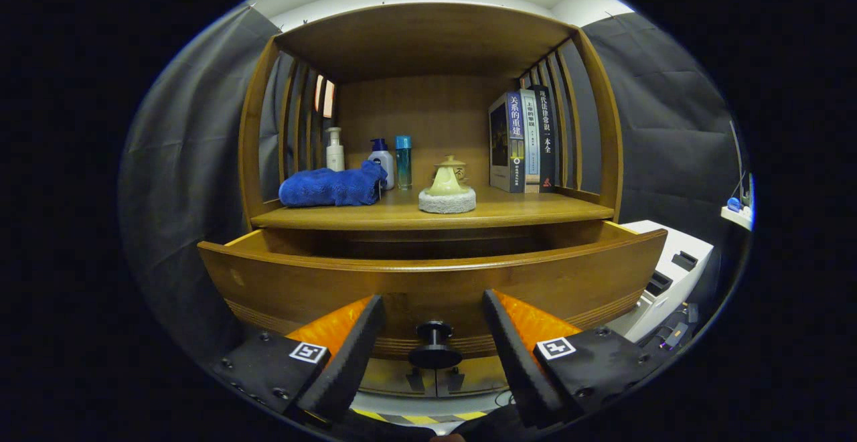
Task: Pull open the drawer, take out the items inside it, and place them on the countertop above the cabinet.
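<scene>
Dark cloth walls enclose a brown wooden cabinet (428, 127) whose countertop surface (522, 211) carries a counted set: one folded blue towel (331, 186), three bottles (a white pump bottle (335, 151), a white bottle with a dark blue cap (382, 159), a slim teal bottle (403, 161)), one pale yellow lidded ceramic pot (448, 177) on a round grey pad (446, 202), and about four upright books (522, 140) at the far right. Below it, the curved wooden drawer (428, 281) stands pulled out toward you, and its one black round knob (435, 345) sits between the fingers.

Your gripper (434, 345) is released, its fingers spread either side of the knob and touching nothing. From this low angle the drawer front hides the interior, so no items inside can be counted.

Risks from here, as judgement: reaching in blind could knock or miss an item; lifting too steeply could strike the countertop's overhanging edge; setting items down at the crowded left or centre could topple a bottle or the pot. The bare patch right of the pot looks safest.
</scene>
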A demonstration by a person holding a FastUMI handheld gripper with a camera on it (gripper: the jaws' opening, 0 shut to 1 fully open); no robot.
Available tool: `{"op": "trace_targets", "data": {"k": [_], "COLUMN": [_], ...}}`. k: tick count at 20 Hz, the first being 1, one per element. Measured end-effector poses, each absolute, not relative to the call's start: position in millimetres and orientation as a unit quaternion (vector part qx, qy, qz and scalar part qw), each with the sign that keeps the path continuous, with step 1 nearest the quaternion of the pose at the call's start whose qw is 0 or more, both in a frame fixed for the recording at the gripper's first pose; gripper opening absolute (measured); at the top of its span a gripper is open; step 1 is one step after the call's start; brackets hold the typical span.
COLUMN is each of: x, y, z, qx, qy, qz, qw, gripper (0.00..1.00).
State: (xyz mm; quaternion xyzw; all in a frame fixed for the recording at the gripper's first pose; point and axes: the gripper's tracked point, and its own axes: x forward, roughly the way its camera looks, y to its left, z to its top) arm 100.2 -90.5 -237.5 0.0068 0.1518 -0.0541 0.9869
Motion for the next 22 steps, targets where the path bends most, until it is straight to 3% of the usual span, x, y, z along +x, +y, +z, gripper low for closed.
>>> {"op": "trace_targets", "data": {"k": [22], "x": [184], "y": [-99], "z": [-248], "qx": [-0.004], "qy": [0.132], "qz": [-0.056], "qw": [0.990], "gripper": [0.98]}}
